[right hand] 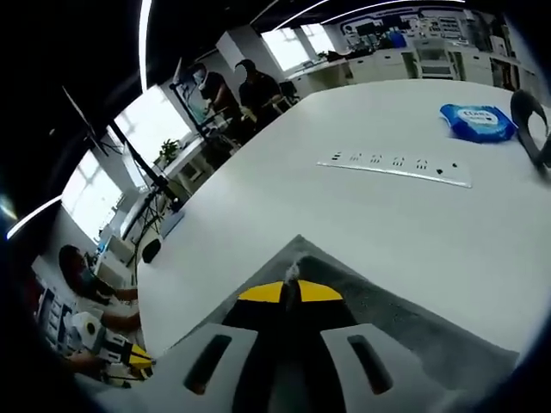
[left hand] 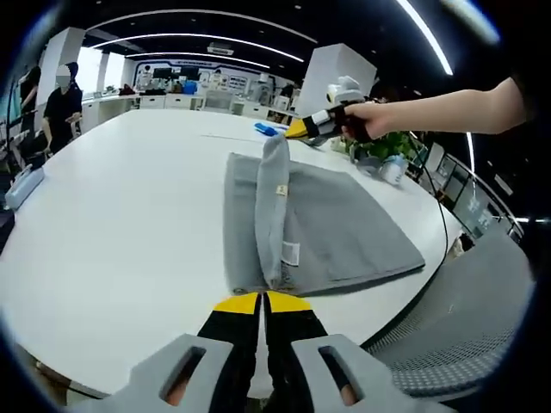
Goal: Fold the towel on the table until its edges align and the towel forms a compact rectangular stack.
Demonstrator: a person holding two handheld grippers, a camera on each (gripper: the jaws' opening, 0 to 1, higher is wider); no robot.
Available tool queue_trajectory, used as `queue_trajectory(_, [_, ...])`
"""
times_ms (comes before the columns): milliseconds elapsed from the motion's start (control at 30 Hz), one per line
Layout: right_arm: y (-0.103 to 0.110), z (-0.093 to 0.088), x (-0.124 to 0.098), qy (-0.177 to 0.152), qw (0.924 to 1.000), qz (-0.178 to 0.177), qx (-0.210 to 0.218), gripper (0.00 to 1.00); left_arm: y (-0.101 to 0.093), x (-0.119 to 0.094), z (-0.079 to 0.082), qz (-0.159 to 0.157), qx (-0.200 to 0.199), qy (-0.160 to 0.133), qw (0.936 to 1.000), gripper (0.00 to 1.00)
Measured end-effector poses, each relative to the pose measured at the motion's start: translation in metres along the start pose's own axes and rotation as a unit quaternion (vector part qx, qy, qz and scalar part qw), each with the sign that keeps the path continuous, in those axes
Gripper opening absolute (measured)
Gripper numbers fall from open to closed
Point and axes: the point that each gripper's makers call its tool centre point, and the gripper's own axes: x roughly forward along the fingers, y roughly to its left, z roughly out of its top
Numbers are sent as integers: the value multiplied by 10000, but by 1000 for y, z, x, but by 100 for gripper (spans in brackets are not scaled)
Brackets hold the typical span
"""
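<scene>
The grey towel (left hand: 323,228) lies on the white surface (left hand: 129,224), a raised fold pinched by both tongs, left (left hand: 262,302) and right (right hand: 290,291), each clamped on it; carry both ends across level so the edges meet.

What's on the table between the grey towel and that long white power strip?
Nothing: in the right gripper view, bare white table runs from the towel corner pinched in the tongs up to the power strip.
</scene>
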Motion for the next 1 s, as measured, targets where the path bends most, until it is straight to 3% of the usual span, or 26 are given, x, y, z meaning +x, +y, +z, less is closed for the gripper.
queue_trajectory(267, [-1, 2, 5, -57, 9996, 37, 275, 0, 2, 0, 1, 45, -33, -59, 10000, 2])
queue_trajectory(433, [8, 21, 10, -447, 9951, 248, 852, 0, 3, -1, 1, 54, -133, -106, 9998, 1])
queue_trajectory(567, [8, 34, 13, -761, 9836, 427, 1578, 0, 2, 0, 0, 22, -67, -64, 10000, 1])
queue_trajectory(733, [12, 46, 17, -1257, 9450, 869, 2893, 0, 3, 0, 7, 73, -39, -165, 9998, 1])
queue_trajectory(767, [12, 44, 18, -1262, 9430, 857, 2959, 0, 4, -1, 8, 95, -15, -195, 9998, 1])
queue_trajectory(900, [12, 35, 24, -1154, 9509, 717, 2783, 0, 9, -3, 11, 148, -32, -225, 9996, 1])
queue_trajectory(1000, [15, 35, 26, -1190, 9440, 834, 2963, 1, 12, -3, 10, 170, -41, -202, 9996, 1])
